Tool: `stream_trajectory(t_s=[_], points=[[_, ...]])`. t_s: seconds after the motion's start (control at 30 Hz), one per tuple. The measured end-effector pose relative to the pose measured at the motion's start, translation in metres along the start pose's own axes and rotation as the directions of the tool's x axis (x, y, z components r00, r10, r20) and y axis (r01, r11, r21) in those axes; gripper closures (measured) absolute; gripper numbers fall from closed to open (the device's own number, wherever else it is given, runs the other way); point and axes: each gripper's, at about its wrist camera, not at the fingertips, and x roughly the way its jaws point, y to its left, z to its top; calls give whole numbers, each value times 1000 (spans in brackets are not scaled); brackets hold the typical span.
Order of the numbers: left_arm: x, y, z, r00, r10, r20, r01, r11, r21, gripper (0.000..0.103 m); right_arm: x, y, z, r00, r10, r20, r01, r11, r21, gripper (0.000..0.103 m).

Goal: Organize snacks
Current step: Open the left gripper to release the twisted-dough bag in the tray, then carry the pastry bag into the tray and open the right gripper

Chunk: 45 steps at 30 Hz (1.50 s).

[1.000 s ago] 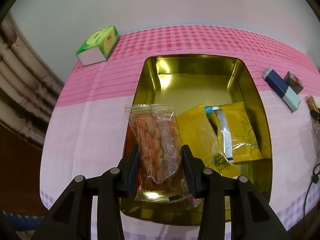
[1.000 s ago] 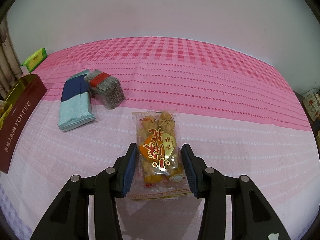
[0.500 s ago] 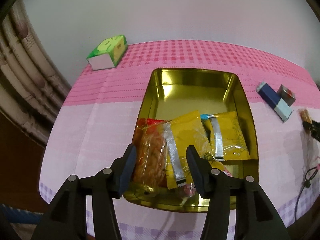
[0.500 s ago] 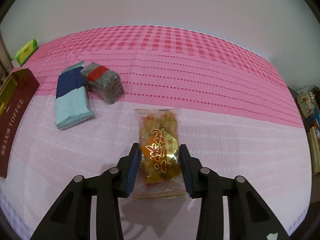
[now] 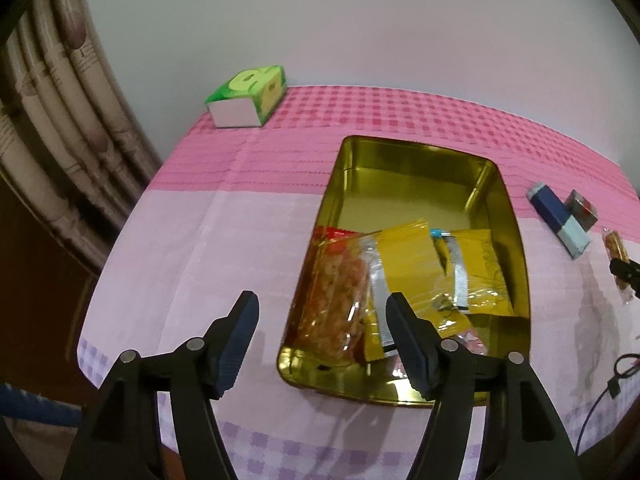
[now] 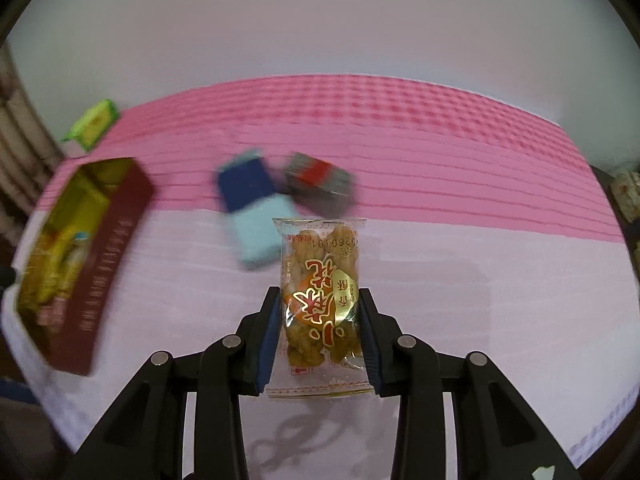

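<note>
A gold tin [image 5: 412, 172] sits on the pink cloth. Inside lie a clear pack of fried twists [image 5: 336, 296] and two yellow packets [image 5: 404, 256]. My left gripper [image 5: 322, 336] is open and empty, raised above the tin's near left corner. My right gripper [image 6: 320, 336] is shut on a clear fried-twist snack pack [image 6: 320, 292] and holds it above the cloth. That pack also shows at the far right of the left wrist view [image 5: 616, 252]. A blue packet [image 6: 252, 208] and a grey-red packet [image 6: 320, 188] lie beyond it. The tin [image 6: 108, 240] shows at the left.
A green tissue box [image 5: 248, 94] stands at the table's far left corner. Curtains [image 5: 52, 120] hang on the left. A black cable [image 5: 616, 376] lies at the right front edge. The blue packet [image 5: 558, 218] and grey-red packet [image 5: 582, 210] lie right of the tin.
My left gripper let the twist pack go into the tin, opened wide and drew back up and left. My right gripper closed on its twist pack, lifted it and swung toward the tin.
</note>
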Motion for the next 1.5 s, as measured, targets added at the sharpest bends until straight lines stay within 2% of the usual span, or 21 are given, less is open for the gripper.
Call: stream_trajectory(t_s=[0.23,0.4,0.57,0.9,1.1,1.5], points=[[-2,16,1,1000,23,12,-22,999,-46,31,-13,75,7,992,129,-8,-129,990,-61,70],[-5,26,2,1000,9,20,-7,997,-80,30,-13,124,8,983,182,-30,-184,977,-105,70],[-5,36,2,999,29,19,-27,994,-102,30,-12,158,10,977,213,-33,-215,967,-136,70],[-3,55,1,999,48,13,-45,989,-140,29,3,201,10,969,239,-62,-246,955,-162,70],[-4,57,1,999,45,14,-42,989,-141,29,11,214,8,964,247,-93,-260,949,-175,70],[-1,52,1,1000,28,11,-26,991,-133,29,23,229,8,968,230,-99,-247,946,-209,69]])
